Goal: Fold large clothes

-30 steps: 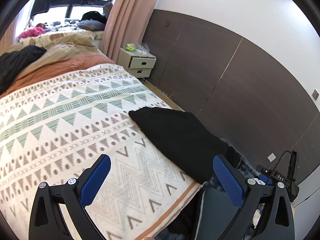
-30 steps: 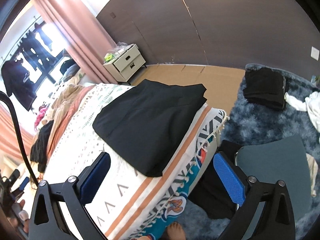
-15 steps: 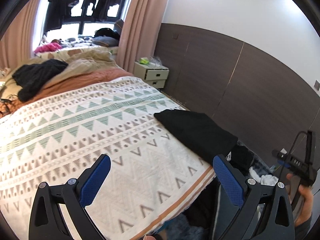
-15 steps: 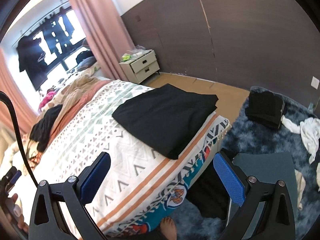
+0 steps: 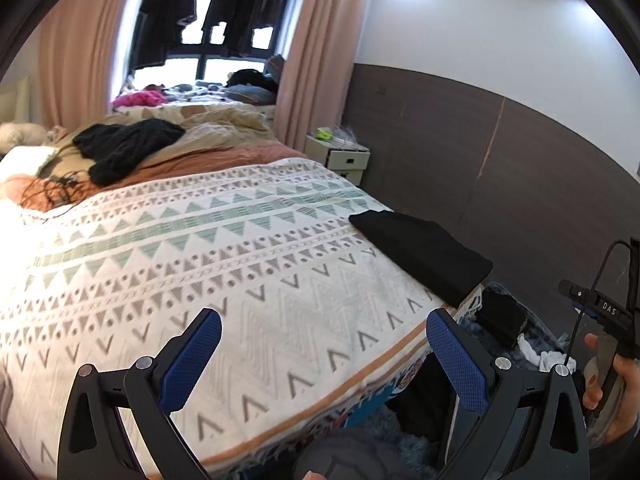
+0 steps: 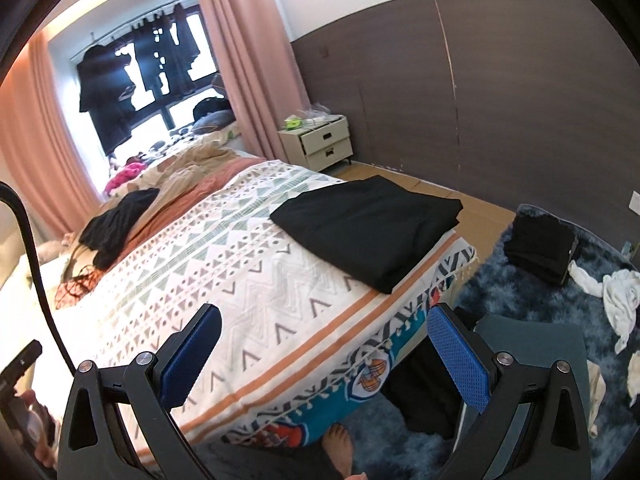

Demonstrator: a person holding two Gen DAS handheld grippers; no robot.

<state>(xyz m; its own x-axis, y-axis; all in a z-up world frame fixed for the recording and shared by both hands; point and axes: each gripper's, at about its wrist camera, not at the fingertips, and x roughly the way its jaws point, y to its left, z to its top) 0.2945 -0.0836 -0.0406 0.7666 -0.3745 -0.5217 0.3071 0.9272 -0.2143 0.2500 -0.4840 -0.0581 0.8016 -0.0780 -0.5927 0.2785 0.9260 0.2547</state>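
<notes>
Patterned bedspread (image 6: 248, 280) offers wide bare room leftward. Folded black garment (image 6: 372, 224) lies flat at its right corner, beside the edge, apparently finished; the next move likely calls for fetching the black heap (image 6: 116, 224) near the pillows. Left gripper (image 5: 322, 354) and right gripper (image 6: 322, 354) gape wide, empty.

One bed (image 6: 256, 280) with patterned cover, one folded black garment (image 6: 368, 224) on it, one loose black garment (image 6: 116, 224) near the pillows, one folded dark stack (image 6: 540, 244) on the rug, one two-drawer nightstand (image 6: 320, 144), two pink curtains (image 6: 248, 52), one bare foot (image 6: 338, 446).
</notes>
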